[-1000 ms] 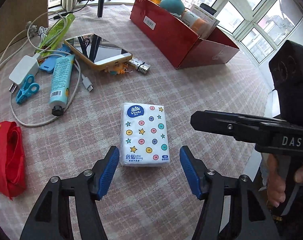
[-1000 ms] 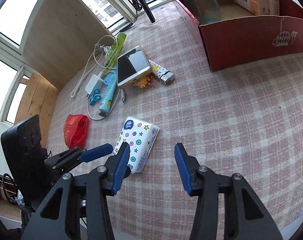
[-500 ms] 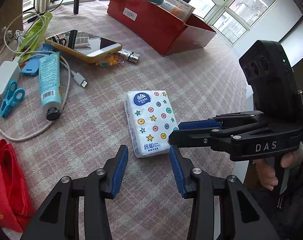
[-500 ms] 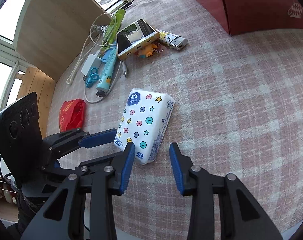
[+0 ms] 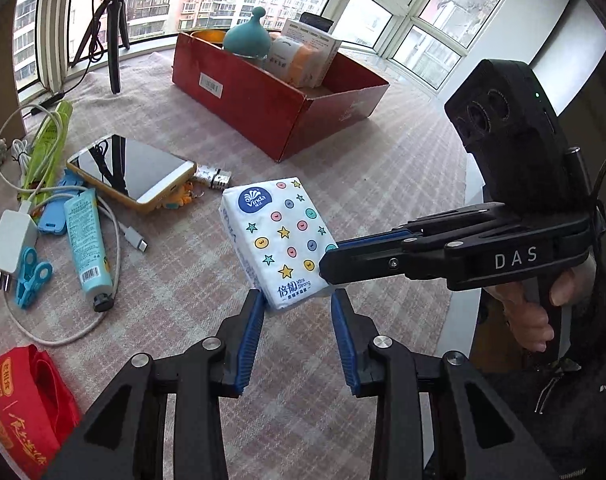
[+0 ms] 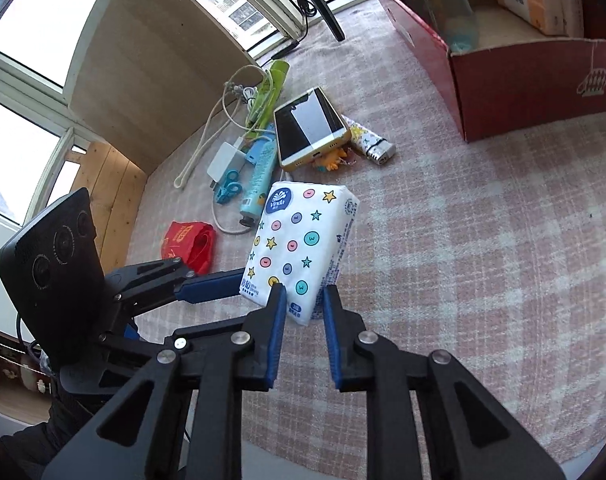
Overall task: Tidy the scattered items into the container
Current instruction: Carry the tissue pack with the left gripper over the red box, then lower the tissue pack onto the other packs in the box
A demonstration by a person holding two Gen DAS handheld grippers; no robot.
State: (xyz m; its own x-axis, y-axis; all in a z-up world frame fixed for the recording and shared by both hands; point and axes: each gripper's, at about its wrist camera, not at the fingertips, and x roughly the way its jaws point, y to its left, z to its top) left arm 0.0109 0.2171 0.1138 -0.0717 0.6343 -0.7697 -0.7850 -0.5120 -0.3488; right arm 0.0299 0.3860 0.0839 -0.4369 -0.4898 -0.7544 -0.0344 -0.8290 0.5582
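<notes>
The near corner of the tissue pack [image 6: 303, 248] lies behind the right hand-held gripper [image 6: 302, 304], so where the blue pads meet it cannot be made out; in the left wrist view that gripper's black finger covers the pack's right edge. The red pouch [image 5: 19, 404] is cut off by the picture's left edge. Inside the red box [image 5: 271, 108], the lower parts of the teal bottle [image 5: 249, 38] and the orange-and-white packet [image 5: 293, 60] sit hidden behind the near wall.
</notes>
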